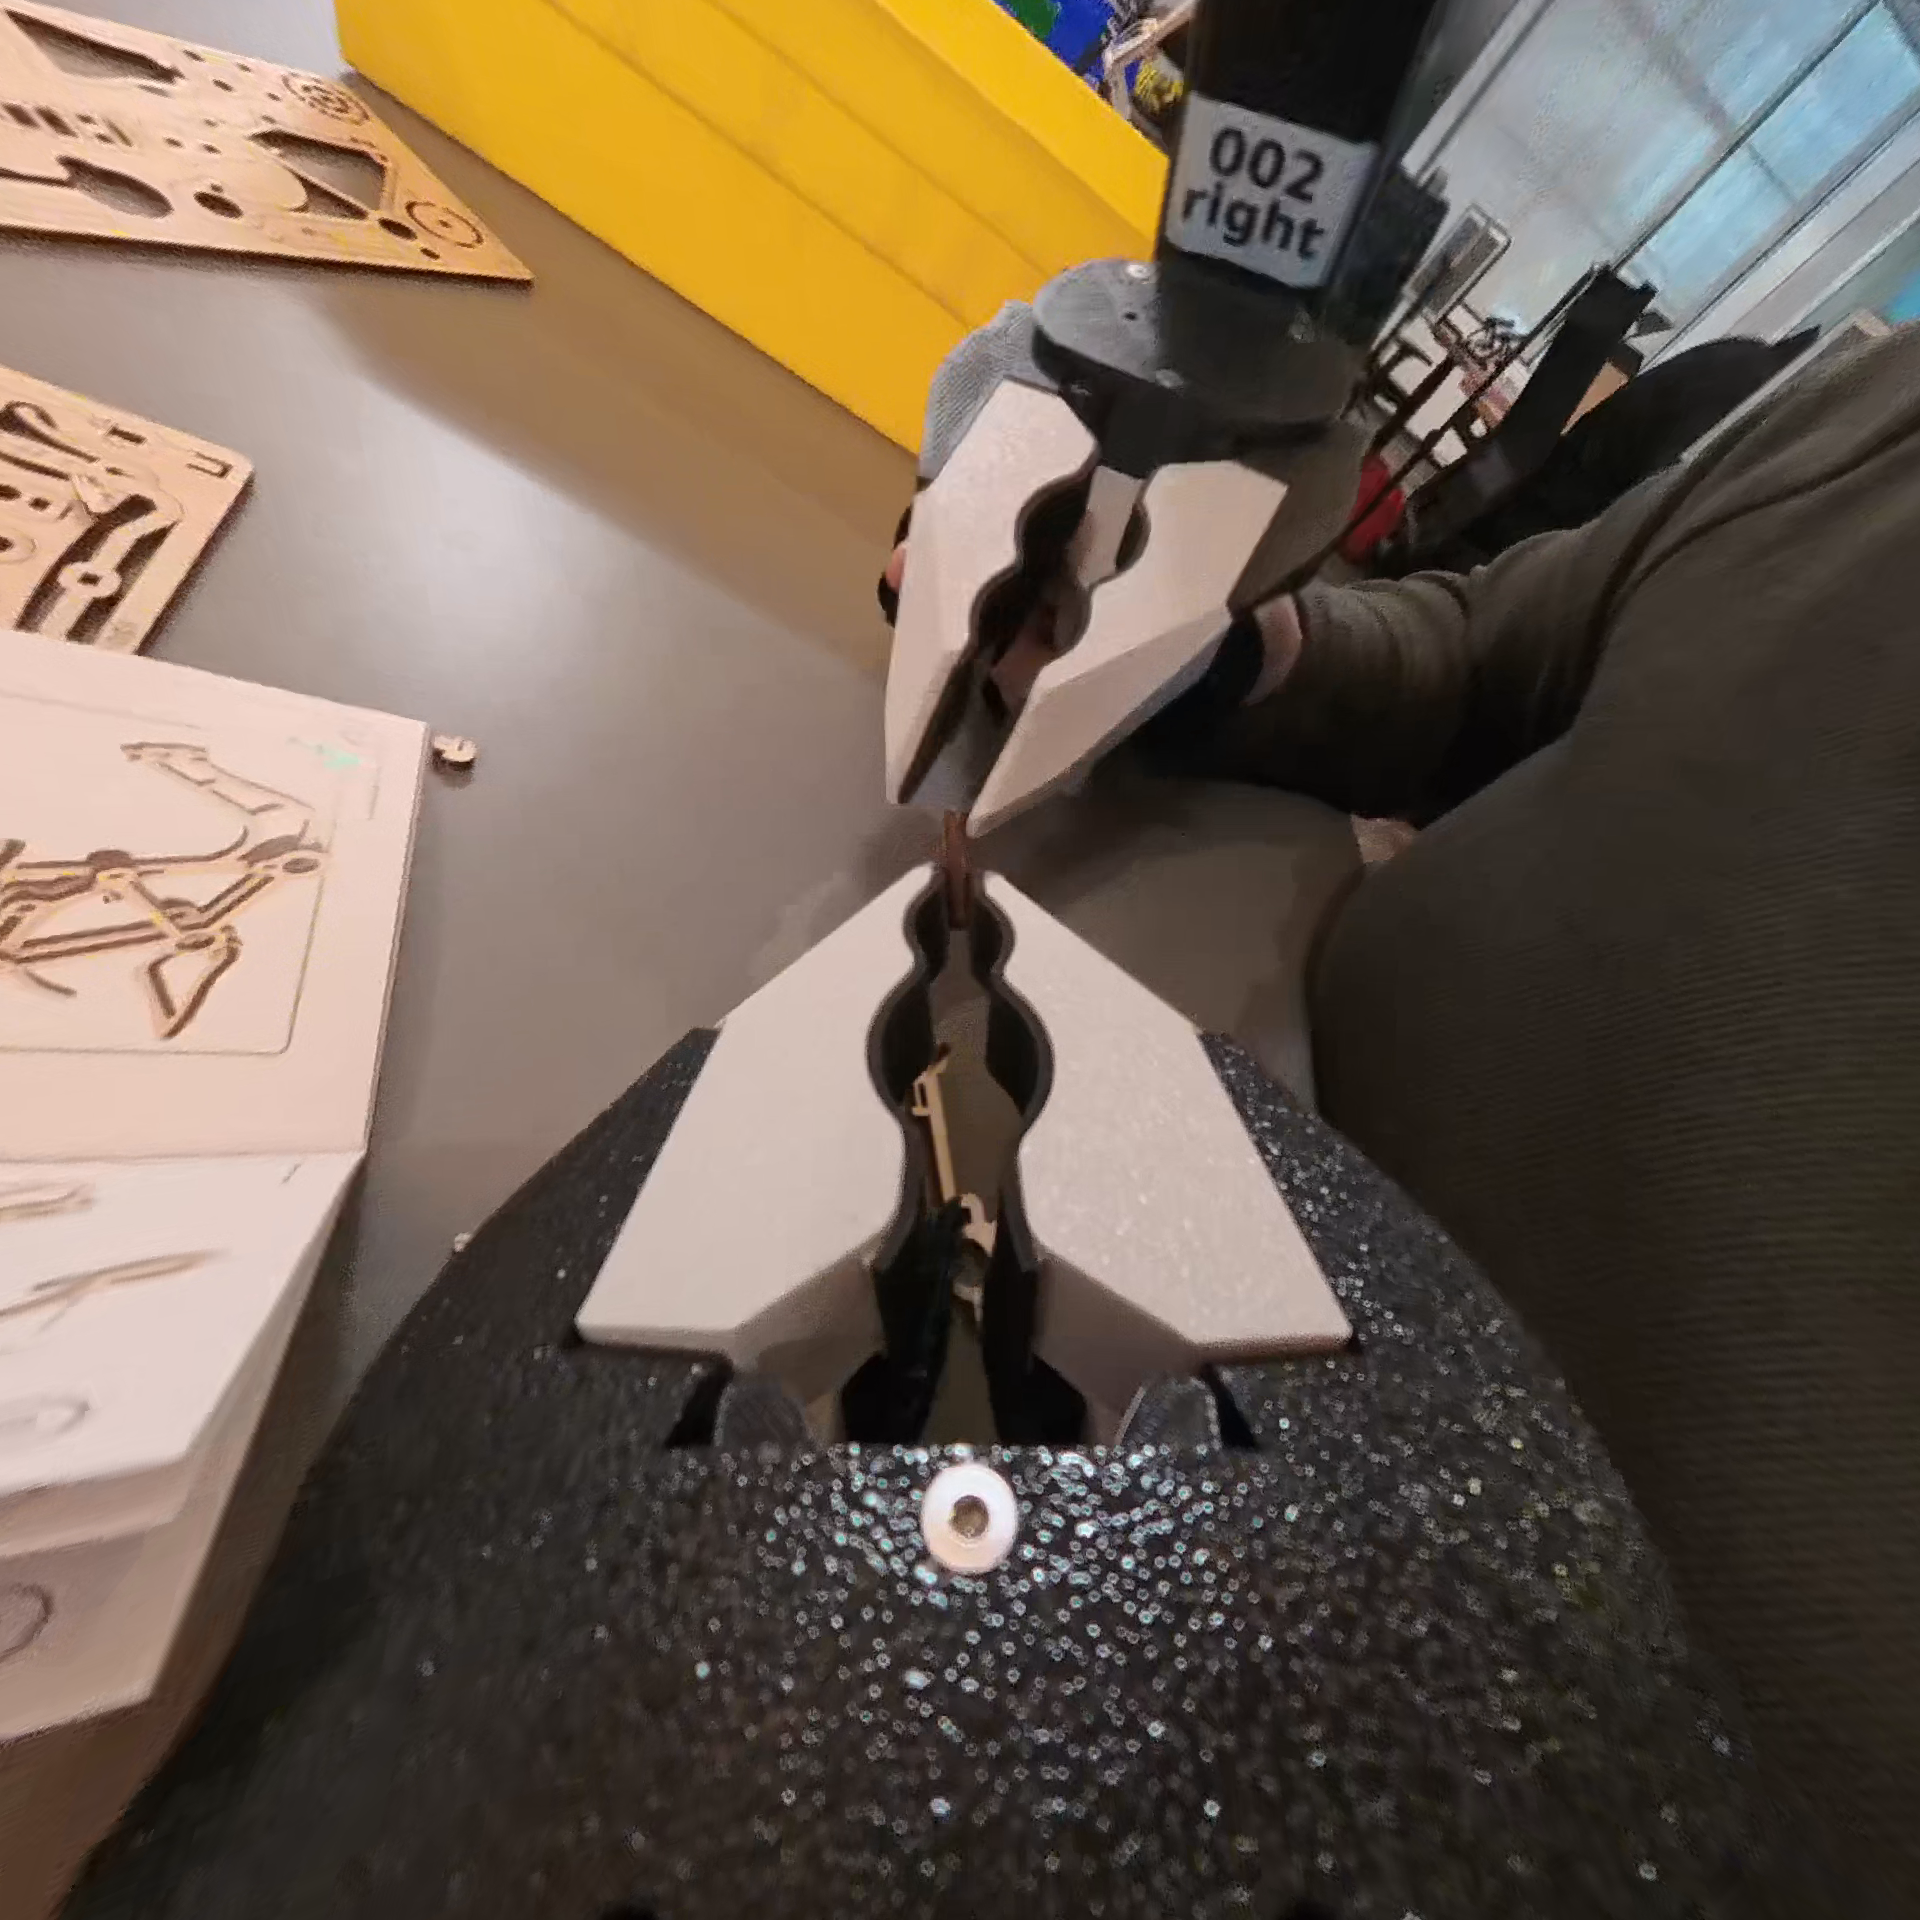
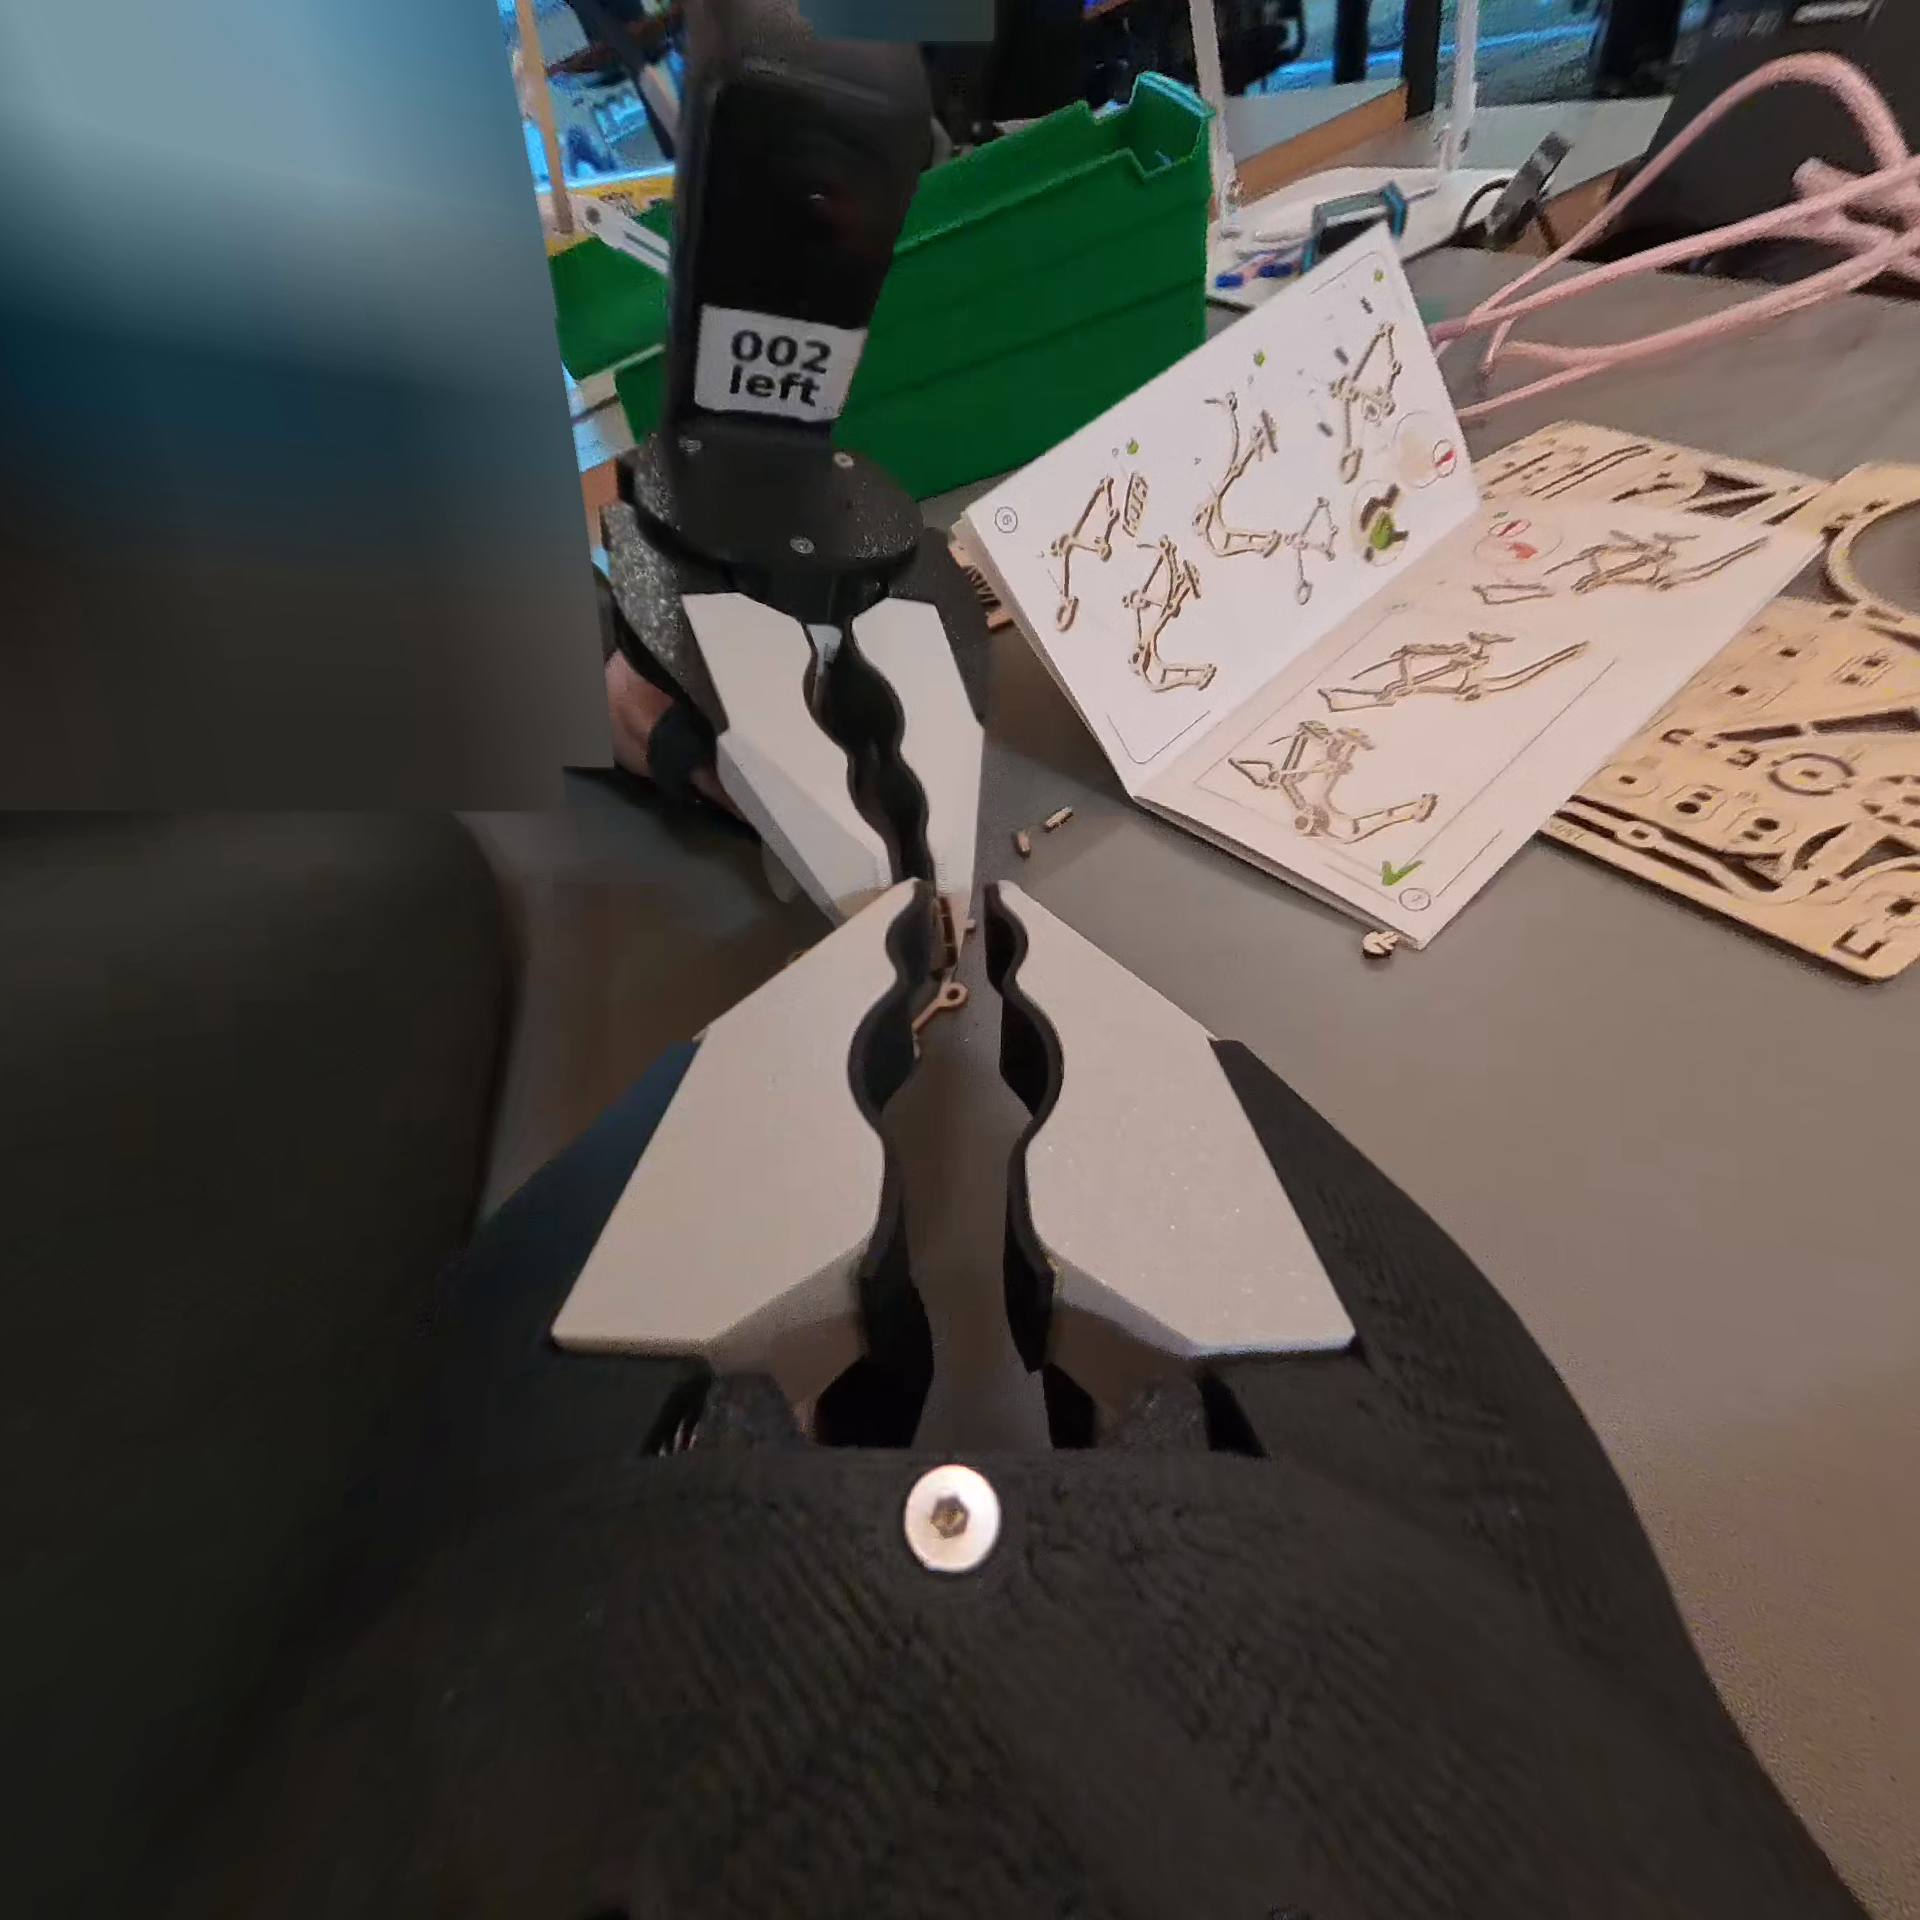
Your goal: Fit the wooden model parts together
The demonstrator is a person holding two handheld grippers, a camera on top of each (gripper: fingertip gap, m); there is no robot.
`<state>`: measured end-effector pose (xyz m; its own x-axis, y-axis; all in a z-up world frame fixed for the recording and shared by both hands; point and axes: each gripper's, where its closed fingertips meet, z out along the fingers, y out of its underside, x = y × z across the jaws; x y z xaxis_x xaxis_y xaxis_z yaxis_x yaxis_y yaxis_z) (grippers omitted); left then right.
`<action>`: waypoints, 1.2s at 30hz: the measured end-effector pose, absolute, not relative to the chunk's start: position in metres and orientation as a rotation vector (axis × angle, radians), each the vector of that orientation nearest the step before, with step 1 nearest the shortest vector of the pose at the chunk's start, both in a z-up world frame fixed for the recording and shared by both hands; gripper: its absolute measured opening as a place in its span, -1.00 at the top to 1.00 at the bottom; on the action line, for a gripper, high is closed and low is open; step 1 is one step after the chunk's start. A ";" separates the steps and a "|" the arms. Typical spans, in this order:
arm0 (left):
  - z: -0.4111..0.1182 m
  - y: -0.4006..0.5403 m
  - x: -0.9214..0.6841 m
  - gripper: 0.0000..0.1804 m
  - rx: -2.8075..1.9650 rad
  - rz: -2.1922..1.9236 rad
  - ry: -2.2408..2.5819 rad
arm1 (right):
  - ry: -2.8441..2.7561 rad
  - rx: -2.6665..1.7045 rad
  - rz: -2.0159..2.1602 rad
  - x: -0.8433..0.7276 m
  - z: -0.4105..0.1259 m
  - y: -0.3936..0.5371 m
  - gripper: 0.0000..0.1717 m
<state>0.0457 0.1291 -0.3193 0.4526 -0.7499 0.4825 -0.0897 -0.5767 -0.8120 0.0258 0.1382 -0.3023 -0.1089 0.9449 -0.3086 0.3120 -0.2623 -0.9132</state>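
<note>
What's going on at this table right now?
A person works two handheld grippers on a wooden model kit. The left gripper pinches a small wooden part at its tips, tip to tip with the right gripper, whose fingers stand apart. An open instruction booklet and cut-out wooden sheets lie on the table.

Left wrist view low over the dark table (image 1: 582,582), facing the right gripper (image 1: 940,816) at 12 o'clock, close, right wrist view opposed, facing the left gripper (image 2: 940,899), both sharing the booklet (image 2: 1299,644)
</note>
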 end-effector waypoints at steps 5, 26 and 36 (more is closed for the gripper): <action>-0.318 0.130 0.045 0.99 -1.966 -1.172 0.686 | -1.439 -1.543 1.380 0.027 -0.302 0.135 0.98; -0.320 0.133 0.044 0.99 -1.956 -1.010 0.709 | -1.430 -1.641 1.420 0.027 -0.309 0.137 0.96; -0.331 0.137 0.040 0.98 -1.943 -0.651 0.876 | -1.428 -1.702 1.287 0.026 -0.319 0.139 0.96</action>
